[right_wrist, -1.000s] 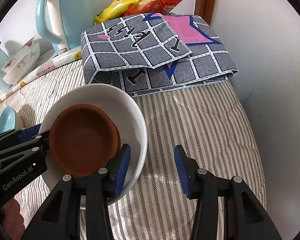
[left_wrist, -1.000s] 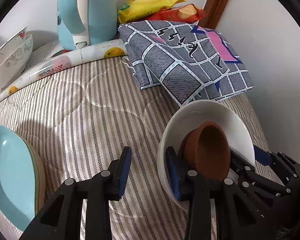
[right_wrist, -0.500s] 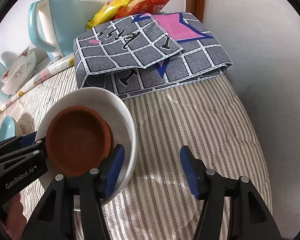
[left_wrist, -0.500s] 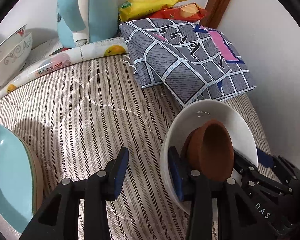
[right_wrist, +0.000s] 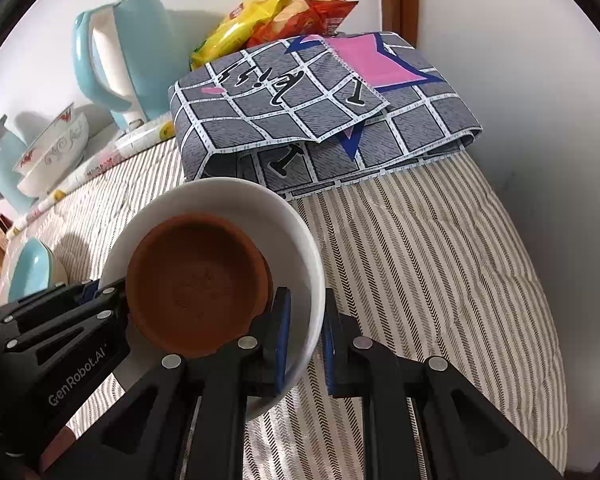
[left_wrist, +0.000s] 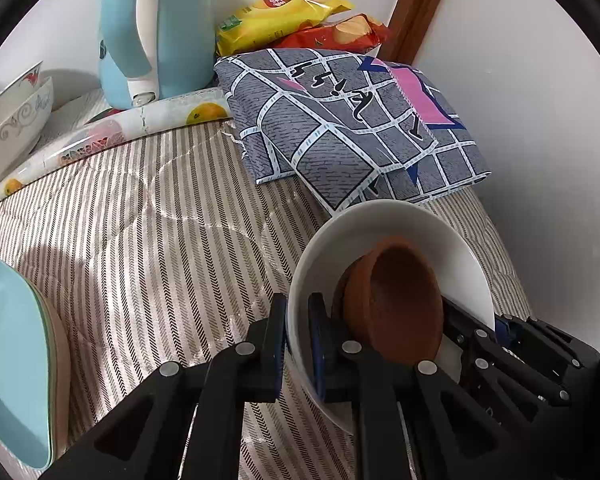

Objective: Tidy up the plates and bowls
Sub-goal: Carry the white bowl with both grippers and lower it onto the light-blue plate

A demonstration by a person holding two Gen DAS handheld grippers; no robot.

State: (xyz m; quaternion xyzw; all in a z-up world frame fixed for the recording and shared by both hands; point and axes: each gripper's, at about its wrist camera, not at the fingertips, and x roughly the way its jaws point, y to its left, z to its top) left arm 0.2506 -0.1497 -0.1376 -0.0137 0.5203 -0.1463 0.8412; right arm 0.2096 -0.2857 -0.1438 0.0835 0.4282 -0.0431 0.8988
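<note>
A white bowl with a brown clay bowl lying tilted inside it rests on the striped bedcover. My left gripper is shut on the white bowl's left rim, one pad inside and one outside. In the right wrist view, my right gripper is closing its jaws on the opposite rim of the white bowl, and the pads press on the rim between them. The brown bowl leans against the inner finger. The left gripper shows at the bowl's far side.
A stack of teal plates lies at the left. Patterned white bowls, a blue kettle and a fruit-print roll line the back. A folded grey checked cloth and snack packets sit behind the bowl. A white wall bounds the right.
Both grippers stood open astride the white bowl's rim; now the jaws of each have come together on it. The bowl and both hands have hardly shifted.
</note>
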